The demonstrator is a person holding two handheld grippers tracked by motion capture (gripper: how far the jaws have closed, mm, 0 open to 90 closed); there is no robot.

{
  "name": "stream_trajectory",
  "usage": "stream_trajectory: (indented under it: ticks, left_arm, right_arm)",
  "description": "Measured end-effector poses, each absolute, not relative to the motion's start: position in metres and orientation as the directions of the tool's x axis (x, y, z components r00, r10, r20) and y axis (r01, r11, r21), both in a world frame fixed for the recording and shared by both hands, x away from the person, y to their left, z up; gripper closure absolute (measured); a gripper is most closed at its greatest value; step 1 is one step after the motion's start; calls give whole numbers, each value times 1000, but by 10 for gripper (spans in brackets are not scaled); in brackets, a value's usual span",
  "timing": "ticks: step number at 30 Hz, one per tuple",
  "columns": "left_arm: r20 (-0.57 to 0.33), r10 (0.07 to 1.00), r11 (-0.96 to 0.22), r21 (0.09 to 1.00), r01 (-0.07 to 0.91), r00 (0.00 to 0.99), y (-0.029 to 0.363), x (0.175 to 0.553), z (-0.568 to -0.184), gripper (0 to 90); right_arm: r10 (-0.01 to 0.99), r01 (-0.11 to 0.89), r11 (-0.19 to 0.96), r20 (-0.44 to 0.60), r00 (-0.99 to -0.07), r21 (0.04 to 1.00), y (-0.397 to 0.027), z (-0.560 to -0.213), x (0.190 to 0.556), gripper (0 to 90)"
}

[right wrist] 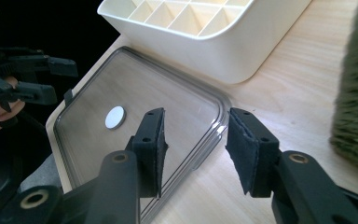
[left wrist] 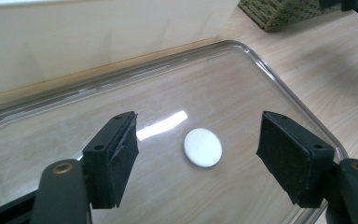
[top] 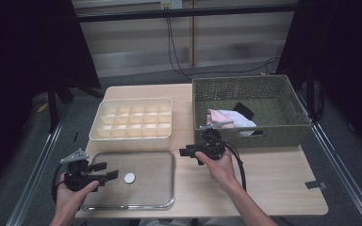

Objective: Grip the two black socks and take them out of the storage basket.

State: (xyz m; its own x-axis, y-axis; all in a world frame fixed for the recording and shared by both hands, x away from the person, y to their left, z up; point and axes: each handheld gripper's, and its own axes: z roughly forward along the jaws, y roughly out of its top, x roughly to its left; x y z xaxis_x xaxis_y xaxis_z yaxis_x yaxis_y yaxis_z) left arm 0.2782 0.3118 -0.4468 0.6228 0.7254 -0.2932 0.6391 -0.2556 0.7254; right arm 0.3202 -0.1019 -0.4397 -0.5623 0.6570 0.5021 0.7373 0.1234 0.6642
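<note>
L hand-held gripper (left wrist: 198, 156) wide, empty, hovering over clear lid (top: 160, 157) w/ white disc (left wrist: 203, 147) dead centre. R hand-held gripper (right wrist: 193, 149) half-open (empty) at lid's 3 o'clock edge. Next, I reckon: pinch both edges, lift onto divider box (top: 132, 136) at 12.

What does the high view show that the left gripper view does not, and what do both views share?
The high view alone gives the inside of the green wicker basket with pink and white cloths, the grid of the cream compartment box, and the right gripper. The left gripper view alone gives a close look between the open jaws of the left gripper. Both share the clear lid with its white round disc.
</note>
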Motion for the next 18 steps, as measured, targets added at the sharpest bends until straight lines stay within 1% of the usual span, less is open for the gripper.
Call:
stream_trajectory:
  ticks: [2, 3, 5, 11, 12, 13, 15, 18]
  left_arm:
    - [-292, 726, -259, 723, 641, 622, 310, 279, -446, 294]
    - [-309, 728, -241, 721, 650, 612, 306, 278, -444, 295]
    - [-315, 717, -239, 727, 644, 622, 301, 276, -442, 311]
    - [-308, 678, -288, 724, 627, 667, 280, 274, -439, 317]
    - [-302, 671, -292, 732, 615, 678, 273, 273, -439, 315]
    - [-302, 671, -292, 732, 615, 678, 273, 273, -439, 319]
    - [-293, 671, -270, 760, 592, 682, 269, 268, -440, 330]
    - [-291, 667, -267, 766, 584, 686, 266, 265, -441, 330]
  right_arm:
    - [657, 734, 125, 499, -565, 667, -103, -438, 320, 575]
    - [662, 724, 130, 485, -572, 677, -106, -433, 320, 575]
    - [657, 716, 132, 481, -581, 685, -110, -429, 320, 572]
    - [652, 687, 128, 461, -602, 716, -119, -413, 321, 551]
    - [654, 684, 129, 457, -603, 718, -120, -411, 322, 547]
    - [654, 684, 129, 457, -603, 718, -120, -411, 322, 547]
    - [657, 685, 123, 459, -598, 718, -124, -408, 323, 545]
    - [656, 684, 97, 470, -591, 723, -132, -403, 324, 538]
